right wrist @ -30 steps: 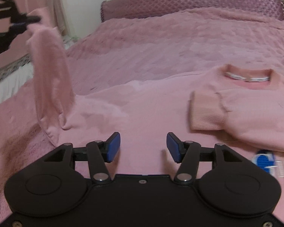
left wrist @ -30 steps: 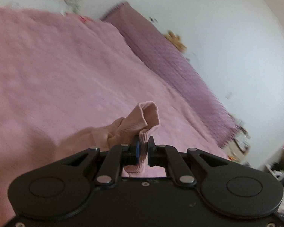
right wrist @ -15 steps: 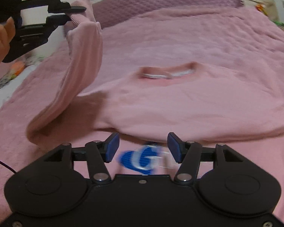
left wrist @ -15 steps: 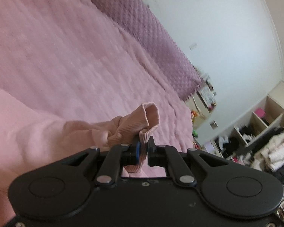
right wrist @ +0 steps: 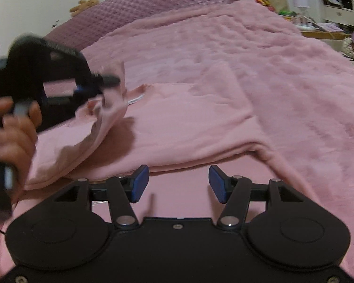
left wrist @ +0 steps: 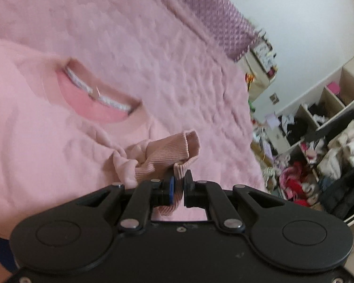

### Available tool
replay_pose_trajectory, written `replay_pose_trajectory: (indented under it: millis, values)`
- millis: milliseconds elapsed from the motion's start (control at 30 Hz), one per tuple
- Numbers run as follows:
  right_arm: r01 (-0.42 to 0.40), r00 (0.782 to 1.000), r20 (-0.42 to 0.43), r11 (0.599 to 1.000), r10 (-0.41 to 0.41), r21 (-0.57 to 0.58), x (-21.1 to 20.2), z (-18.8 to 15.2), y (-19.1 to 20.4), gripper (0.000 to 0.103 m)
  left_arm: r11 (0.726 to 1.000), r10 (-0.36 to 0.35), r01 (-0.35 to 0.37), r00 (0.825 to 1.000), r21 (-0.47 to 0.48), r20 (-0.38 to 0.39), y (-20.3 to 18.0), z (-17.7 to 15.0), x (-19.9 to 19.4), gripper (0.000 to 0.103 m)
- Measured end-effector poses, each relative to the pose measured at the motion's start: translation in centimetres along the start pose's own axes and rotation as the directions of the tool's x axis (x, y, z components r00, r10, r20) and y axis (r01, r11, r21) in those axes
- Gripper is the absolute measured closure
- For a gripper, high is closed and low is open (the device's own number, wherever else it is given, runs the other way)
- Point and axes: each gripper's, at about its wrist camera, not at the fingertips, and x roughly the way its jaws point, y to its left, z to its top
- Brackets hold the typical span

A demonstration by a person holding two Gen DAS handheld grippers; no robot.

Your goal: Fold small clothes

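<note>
My left gripper pinches the ribbed cuff of the pink sweater, which lies on the bed, holding that sleeve over the chest near the collar. My right gripper hangs open and empty at the near edge. I judge the fold about half done, body folds left; no writing is legible.

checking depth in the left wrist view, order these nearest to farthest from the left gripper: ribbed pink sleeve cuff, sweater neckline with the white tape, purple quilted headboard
1. Ribbed pink sleeve cuff: clamped in the left gripper fingers, centre.
2. Pink sweater neckline with white tape: up and left, lying on the bed.
3. Purple quilted headboard: far end of the bed, upper right.
</note>
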Motion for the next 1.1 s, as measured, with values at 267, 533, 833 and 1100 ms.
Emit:
replay_pose_trajectory:
  millis: [267,533,833,1100]
  values:
    - [0.041,0.999,0.027,0.999,-0.041,0.021,-0.2,0.9,-1.5,0.044,0.996,0.067,-0.058,0.988,0.072,-0.141,-1.0,-0.8,3.2,0.067]
    - [-0.089,0.995,0.058,0.994,0.086,0.062,2.5,4.6,-1.4,0.041,0.989,0.046,-0.051,0.998,0.142,0.038,1.0,2.1,-7.3,0.06]
    - [-0.116,0.991,-0.047,0.98,0.125,0.162,8.8,5.8,0.8,0.055,0.936,0.327,-0.34,0.935,0.087,0.14,9.8,4.4,-15.0,0.059]
    - [-0.097,0.995,0.026,0.992,0.095,0.086,6.2,6.9,1.4,0.094,0.926,0.364,-0.372,0.925,0.067,0.111,12.1,4.1,-14.2,0.06]
